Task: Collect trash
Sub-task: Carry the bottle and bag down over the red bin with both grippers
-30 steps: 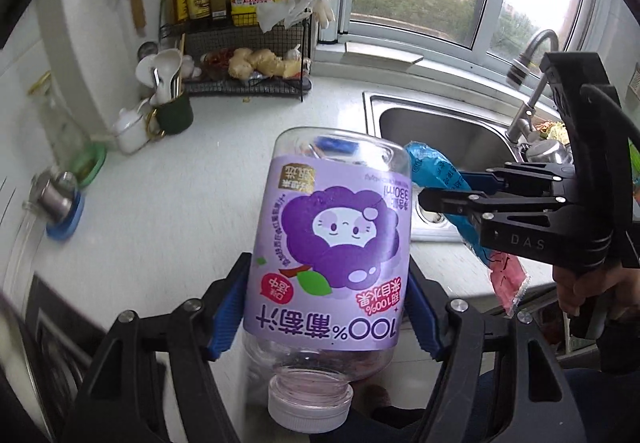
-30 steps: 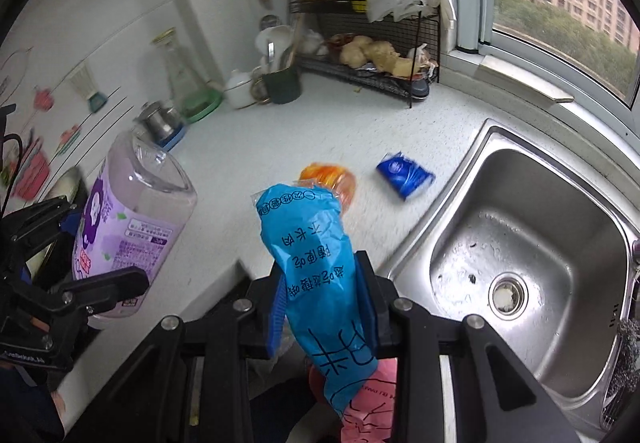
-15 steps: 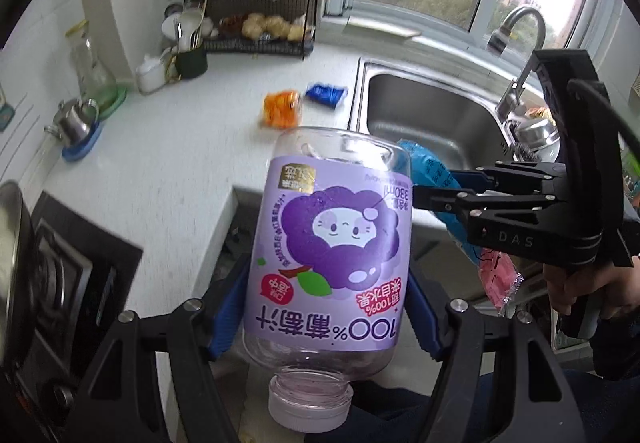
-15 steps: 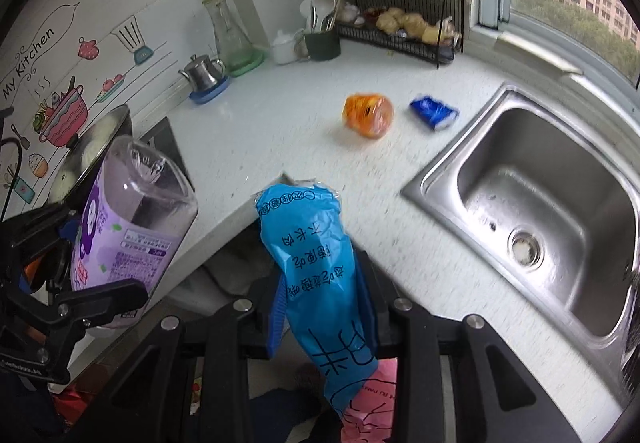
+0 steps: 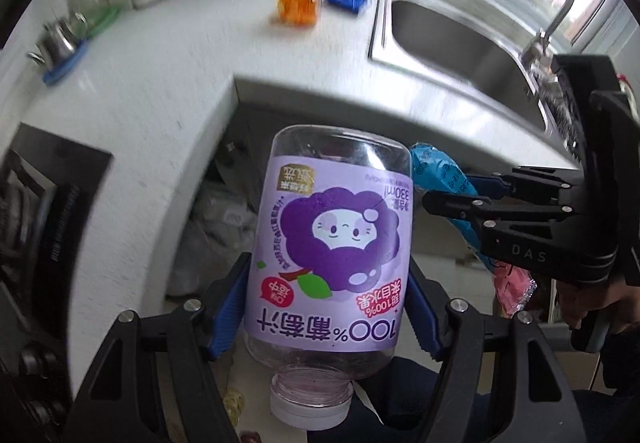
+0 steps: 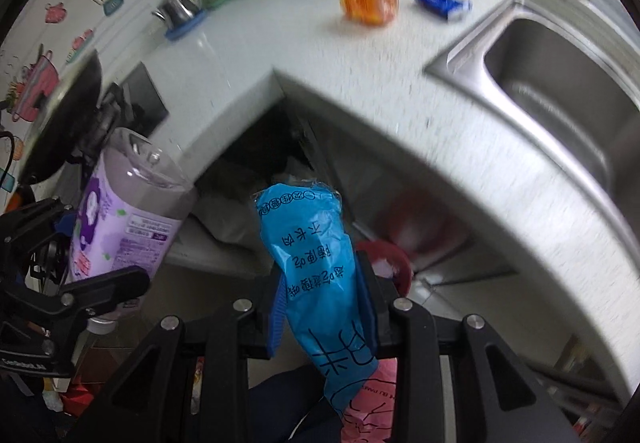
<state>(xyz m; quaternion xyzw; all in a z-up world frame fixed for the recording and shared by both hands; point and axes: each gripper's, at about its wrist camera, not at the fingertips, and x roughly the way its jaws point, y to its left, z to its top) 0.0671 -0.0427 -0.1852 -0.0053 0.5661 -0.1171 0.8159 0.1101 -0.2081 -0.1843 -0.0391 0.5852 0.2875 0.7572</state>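
1 purple juice bottle (image 5: 332,243), 3 wrappers: blue/pink (image 6: 320,275), orange (image 6: 369,3), dark blue (image 6: 442,5); 1 sink (image 6: 560,55).

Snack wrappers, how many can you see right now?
3: a blue wrapper in the right gripper's jaws, an orange wrapper and a small blue wrapper on the counter.

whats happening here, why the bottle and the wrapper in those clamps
A person is clearing trash from a kitchen counter with a handheld gripper in each hand. The left gripper is clamped on an empty purple grape-juice bottle, held cap down. The right gripper is clamped on a blue snack wrapper. Both hang off the counter's edge, over the dim space below it. An orange packet and a small blue packet lie on the counter near the sink, not yet picked up.
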